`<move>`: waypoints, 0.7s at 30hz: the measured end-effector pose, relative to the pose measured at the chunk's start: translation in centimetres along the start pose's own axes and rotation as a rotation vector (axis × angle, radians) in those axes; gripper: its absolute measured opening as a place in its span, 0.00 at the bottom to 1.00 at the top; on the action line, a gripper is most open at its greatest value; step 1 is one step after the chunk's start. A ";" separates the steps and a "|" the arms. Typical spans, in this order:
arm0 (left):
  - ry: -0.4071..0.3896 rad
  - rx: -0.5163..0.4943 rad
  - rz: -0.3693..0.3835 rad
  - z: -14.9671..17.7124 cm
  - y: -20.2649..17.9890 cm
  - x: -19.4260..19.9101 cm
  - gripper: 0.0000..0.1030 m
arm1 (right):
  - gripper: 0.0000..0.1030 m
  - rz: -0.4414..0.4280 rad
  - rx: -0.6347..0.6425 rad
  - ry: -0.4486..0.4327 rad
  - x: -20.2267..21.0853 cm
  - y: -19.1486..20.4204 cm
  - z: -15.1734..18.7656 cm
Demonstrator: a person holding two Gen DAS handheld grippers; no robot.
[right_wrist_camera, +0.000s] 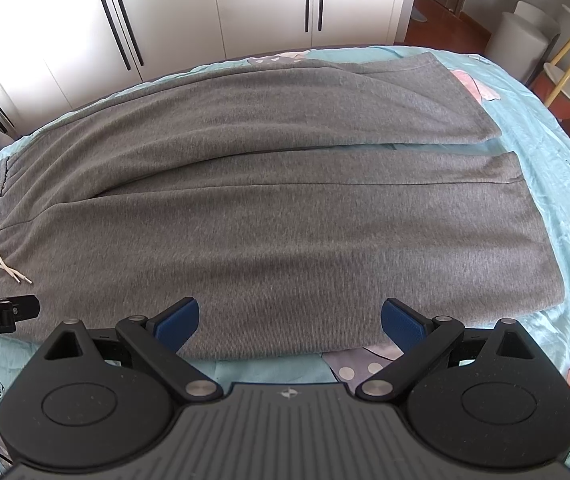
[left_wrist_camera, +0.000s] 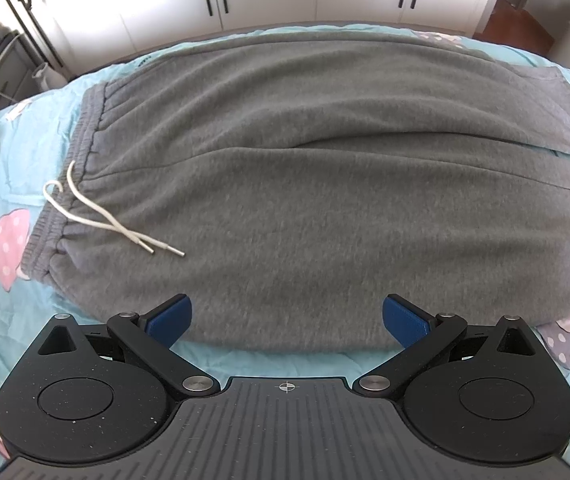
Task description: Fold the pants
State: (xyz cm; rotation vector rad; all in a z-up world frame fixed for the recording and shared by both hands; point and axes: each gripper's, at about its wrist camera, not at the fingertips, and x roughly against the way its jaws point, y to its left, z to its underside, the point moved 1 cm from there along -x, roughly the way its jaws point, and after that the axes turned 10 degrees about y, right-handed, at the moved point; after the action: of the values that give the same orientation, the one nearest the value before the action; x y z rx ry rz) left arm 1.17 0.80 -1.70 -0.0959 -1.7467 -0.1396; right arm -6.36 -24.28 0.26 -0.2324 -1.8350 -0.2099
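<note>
The grey pants (left_wrist_camera: 325,184) lie flat on the bed (left_wrist_camera: 5,320), spread sideways. The waistband (left_wrist_camera: 81,156) is at the left end. The white drawstring (left_wrist_camera: 97,212) lies loose on top of the cloth there. The two legs run to the right, one behind the other, and the leg ends (right_wrist_camera: 521,208) are at the right end. No fold looks made yet.

The left gripper (left_wrist_camera: 287,322) hangs over the near edge of the pants, close to the waistband end. Its jaws are wide apart and hold nothing. The blue pads (left_wrist_camera: 171,320) sit just above the near edge of the cloth, one on each side.

The right gripper (right_wrist_camera: 289,322) hangs over the same near edge, farther toward the leg ends. Its jaws are wide apart too, and empty. The cloth edge lies right between them.

What could go wrong? If the jaws close too high, they may pinch only the top layer, and the leg would come apart as it is lifted. If they go too deep, they could grab the blue bed sheet (right_wrist_camera: 565,240) too and pull it along. The loose drawstring could get tucked inside the fold. If one side lifts faster than the other, the fold would come out crooked.
</note>
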 end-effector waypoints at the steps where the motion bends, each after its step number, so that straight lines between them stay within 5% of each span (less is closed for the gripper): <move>1: 0.001 0.000 0.000 0.0 0.0 0.0 1.00 | 0.95 0.001 0.000 0.001 0.0 0.0 0.0; 21: 0.004 0.002 0.004 0.0 0.1 0.1 1.00 | 0.95 -0.001 0.002 0.001 -0.1 0.0 0.1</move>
State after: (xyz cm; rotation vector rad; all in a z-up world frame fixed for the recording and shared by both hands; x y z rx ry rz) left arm 1.20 0.90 -1.63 -0.0980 -1.7429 -0.1347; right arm -6.42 -24.29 0.17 -0.2297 -1.8341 -0.2088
